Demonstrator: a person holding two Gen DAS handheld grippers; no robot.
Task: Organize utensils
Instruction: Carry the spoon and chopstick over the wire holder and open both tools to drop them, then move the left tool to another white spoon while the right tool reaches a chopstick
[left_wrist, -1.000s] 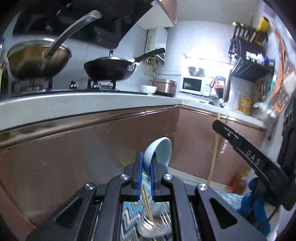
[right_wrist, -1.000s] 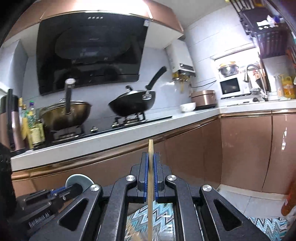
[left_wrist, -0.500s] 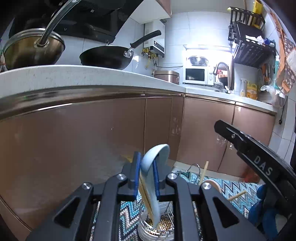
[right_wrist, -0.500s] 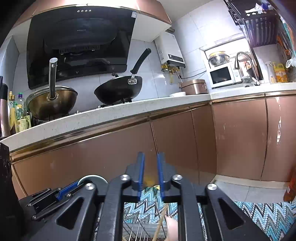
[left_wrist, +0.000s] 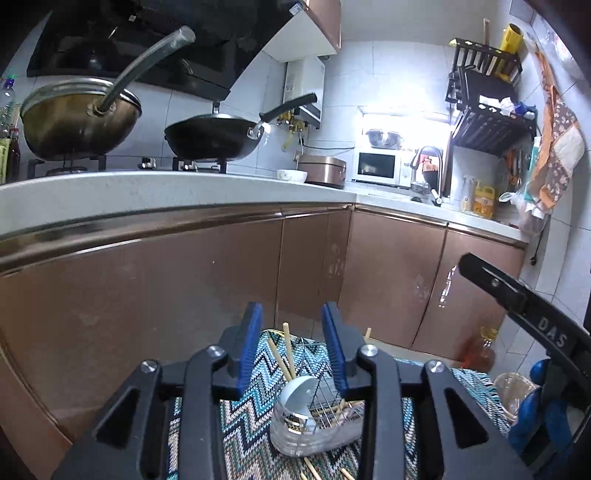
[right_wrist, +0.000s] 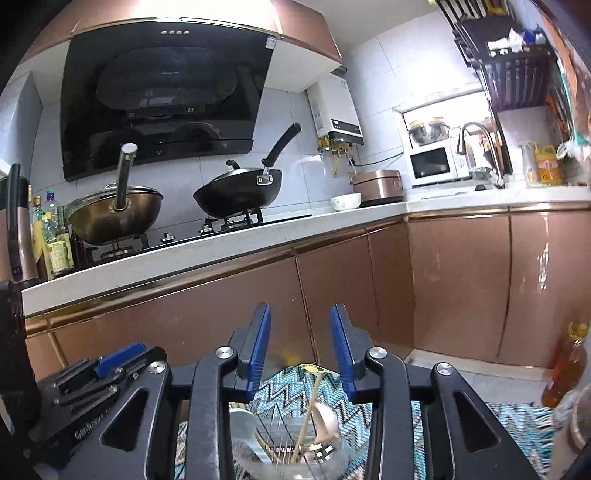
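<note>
Utensils stand gathered in a clear holder (left_wrist: 314, 430) on a zigzag-patterned mat (left_wrist: 255, 402) laid before copper-coloured kitchen cabinets (left_wrist: 155, 295). At left, the left gripper (left_wrist: 291, 345) hangs above the mat with its blue-padded jaws parted; they have just been opening and nothing sits between the pads. Below and ahead of it, a pale blue spoon (left_wrist: 295, 397) leans in the holder's near side, beside wooden chopsticks (left_wrist: 286, 350) that rise tilted from the wire divider. At right, the right gripper (right_wrist: 301, 349) hovers over the same holder (right_wrist: 295, 446), its jaws likewise apart and just opened, gripping nothing. A single chopstick (right_wrist: 308, 413) stands slanted in the holder beneath it, next to a pinkish spoon (right_wrist: 327, 419). On the counter behind, a brass-coloured wok (right_wrist: 114, 218) and a black wok (right_wrist: 236, 194) sit on the stove.
</note>
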